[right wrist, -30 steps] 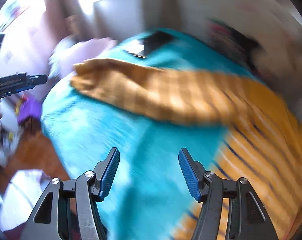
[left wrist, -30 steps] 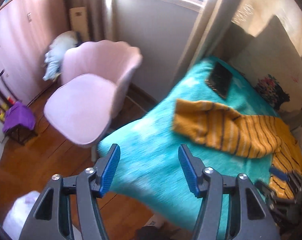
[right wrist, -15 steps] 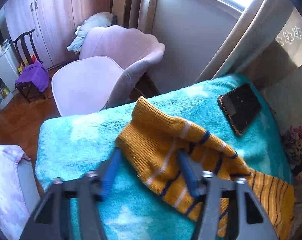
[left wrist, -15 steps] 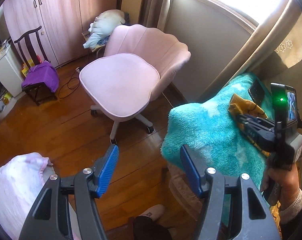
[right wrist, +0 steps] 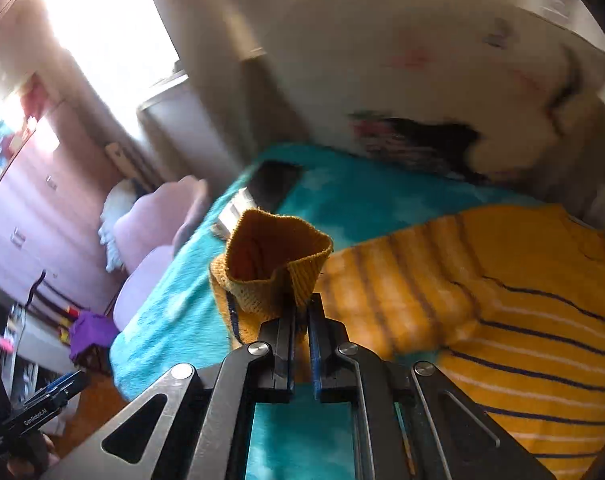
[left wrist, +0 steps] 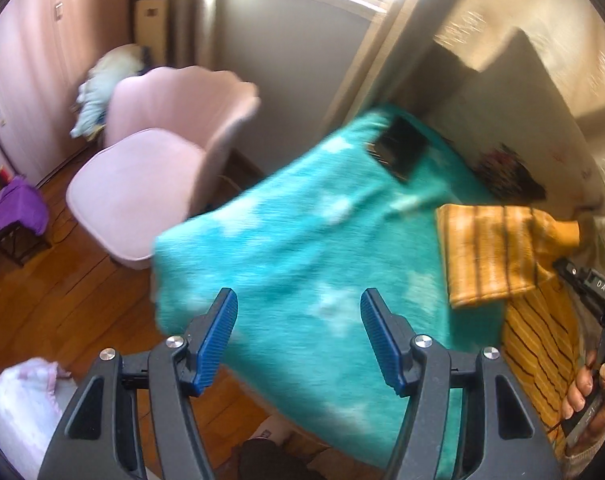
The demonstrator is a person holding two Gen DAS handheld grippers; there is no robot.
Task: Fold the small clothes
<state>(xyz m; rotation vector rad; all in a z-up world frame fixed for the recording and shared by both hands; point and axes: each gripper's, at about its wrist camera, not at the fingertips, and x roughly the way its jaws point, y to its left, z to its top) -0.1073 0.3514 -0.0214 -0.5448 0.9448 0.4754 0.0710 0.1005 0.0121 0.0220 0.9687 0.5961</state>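
Note:
A yellow knit sweater with dark stripes (right wrist: 522, 320) lies on a turquoise fluffy blanket (left wrist: 322, 248). My right gripper (right wrist: 300, 312) is shut on the sweater's sleeve cuff (right wrist: 274, 264) and holds it lifted, the cuff opening facing me. In the left wrist view the sleeve (left wrist: 490, 256) is folded across toward the sweater body (left wrist: 542, 344) at the right. My left gripper (left wrist: 298, 336) is open and empty, above the blanket's near edge.
A black phone (left wrist: 400, 148) lies on the blanket's far corner. A pink chair (left wrist: 150, 172) stands left of the blanket on a wooden floor (left wrist: 62, 312). A patterned pillow (right wrist: 414, 136) leans against the wall behind.
My right gripper has shut on the sleeve cuff and lifted it back over the sweater. My left gripper has swung back toward the blanket, still open.

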